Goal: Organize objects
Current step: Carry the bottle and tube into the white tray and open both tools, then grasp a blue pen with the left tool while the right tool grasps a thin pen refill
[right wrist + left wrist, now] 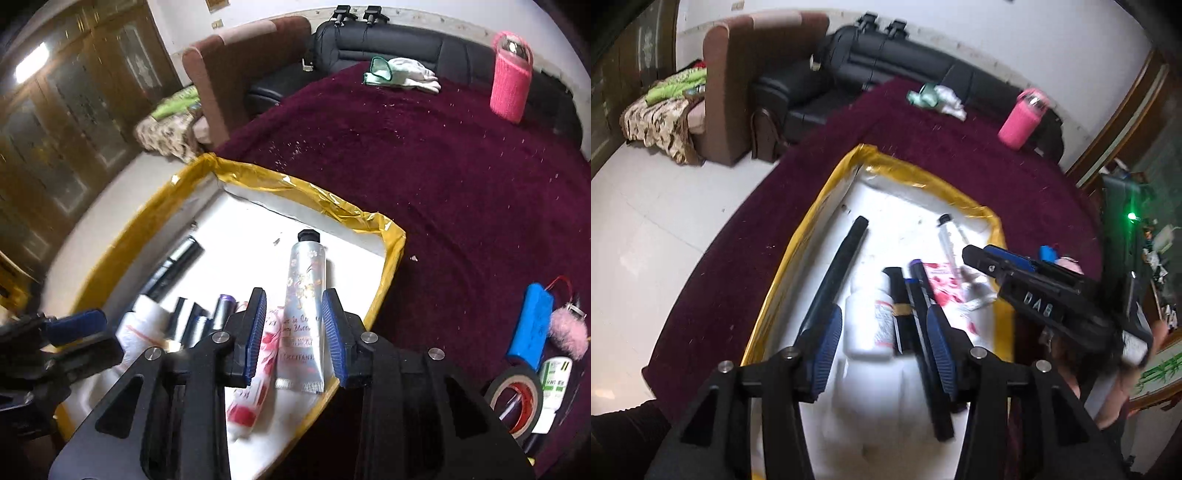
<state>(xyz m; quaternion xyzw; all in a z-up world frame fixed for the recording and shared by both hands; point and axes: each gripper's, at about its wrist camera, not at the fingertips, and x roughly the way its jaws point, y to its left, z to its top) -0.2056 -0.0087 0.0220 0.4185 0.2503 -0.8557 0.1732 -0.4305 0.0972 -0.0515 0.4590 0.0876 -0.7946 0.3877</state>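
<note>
A white foam tray with a gold foil rim (916,173) (295,188) lies on a maroon plush cloth (461,184). In it lie a long black tube (842,266), a white bottle (868,317), black pens (901,306), a pink floral tube (255,387) and a silver hand-cream tube (303,306). My left gripper (884,332) hovers open over the bottle and pens, its pads clear of them. My right gripper (295,332) is open above the silver tube, which rests flat in the tray between the pads. In the left wrist view the right gripper (986,254) reaches in from the right.
A pink sleeved bottle (511,74) and pale gloves (402,75) sit at the far side of the cloth. Right of the tray lie a blue battery pack (532,325), a pink pompom (569,332), tape rolls (513,402) and a small green-labelled bottle (556,380). Sofas stand behind.
</note>
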